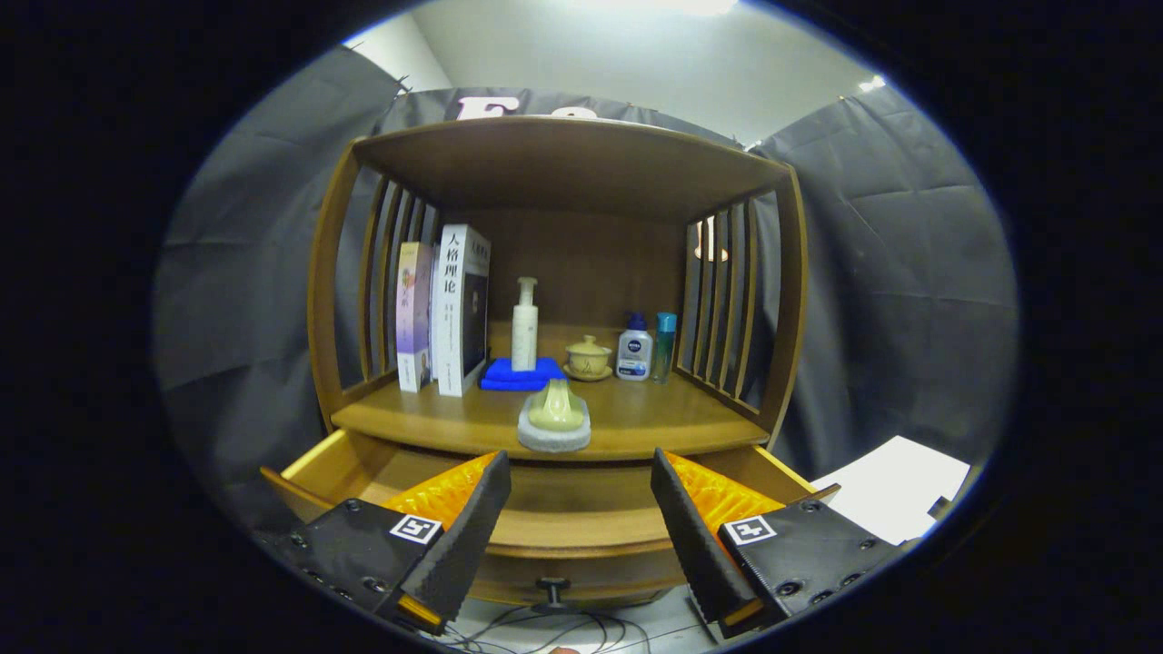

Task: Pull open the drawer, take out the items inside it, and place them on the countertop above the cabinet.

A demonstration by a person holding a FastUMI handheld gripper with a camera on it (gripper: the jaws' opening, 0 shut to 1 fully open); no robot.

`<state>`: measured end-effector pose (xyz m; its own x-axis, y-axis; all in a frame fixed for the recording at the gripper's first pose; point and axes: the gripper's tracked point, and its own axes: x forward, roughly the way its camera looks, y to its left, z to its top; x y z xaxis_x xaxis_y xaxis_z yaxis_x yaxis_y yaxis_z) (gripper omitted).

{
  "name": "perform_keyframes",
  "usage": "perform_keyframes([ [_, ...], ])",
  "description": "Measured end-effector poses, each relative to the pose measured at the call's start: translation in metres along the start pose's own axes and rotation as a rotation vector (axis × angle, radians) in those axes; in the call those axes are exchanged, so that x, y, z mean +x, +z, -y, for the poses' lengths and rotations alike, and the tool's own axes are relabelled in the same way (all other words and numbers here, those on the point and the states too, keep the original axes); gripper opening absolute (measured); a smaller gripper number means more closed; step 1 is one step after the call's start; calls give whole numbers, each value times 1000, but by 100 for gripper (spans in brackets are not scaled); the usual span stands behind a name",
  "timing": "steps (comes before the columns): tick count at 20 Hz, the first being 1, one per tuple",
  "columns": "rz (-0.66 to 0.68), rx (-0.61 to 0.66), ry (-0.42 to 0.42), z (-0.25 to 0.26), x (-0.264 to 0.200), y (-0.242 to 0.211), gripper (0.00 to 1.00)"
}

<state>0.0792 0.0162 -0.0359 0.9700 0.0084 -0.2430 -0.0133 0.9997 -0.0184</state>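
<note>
**Drawer open, one item set on the table above**

The drawer [545, 509] is seen pulled out below the cabinet [563, 272], its knob [552, 586] facing the camera. What can be seen of its inside looks bare, though the front part is hidden behind the drawer's front panel and the fingers, so whether anything is left cannot be told. A pale sponge-like pad [554, 434] with a yellowish holder [556, 407] on top of it is found at the front edge of the table [654, 422], just beyond the fingers and between their lines.

The gripper [581, 522] is held released, its fingers spread wide with nothing between them, above the open drawer.

The step in hand is judged to be the one just after a placement, or between two pickups. The next move would call for the drawer's inside to be checked, and any remaining item to be approached from above with the fingers kept apart.

Further back on the table are ranged two upright books [445, 309], a white pump bottle [524, 324] standing on a blue cloth [520, 374], a lidded cup on a saucer [589, 358], a small white bottle [634, 350] and a teal bottle [665, 345]. Chinese characters are printed on the taller book's spine; a dark blue brand badge is carried on the small white bottle, too small to be read with certainty.
</note>
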Motion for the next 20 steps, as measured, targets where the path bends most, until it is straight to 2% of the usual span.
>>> perform_keyframes([
  [8, 29, 16, 9, -9, -20, -32, 98],
  [13, 21, -31, -1, -6, -31, -57, 98],
  [20, -24, 24, 27, -15, -26, -89, 98],
])
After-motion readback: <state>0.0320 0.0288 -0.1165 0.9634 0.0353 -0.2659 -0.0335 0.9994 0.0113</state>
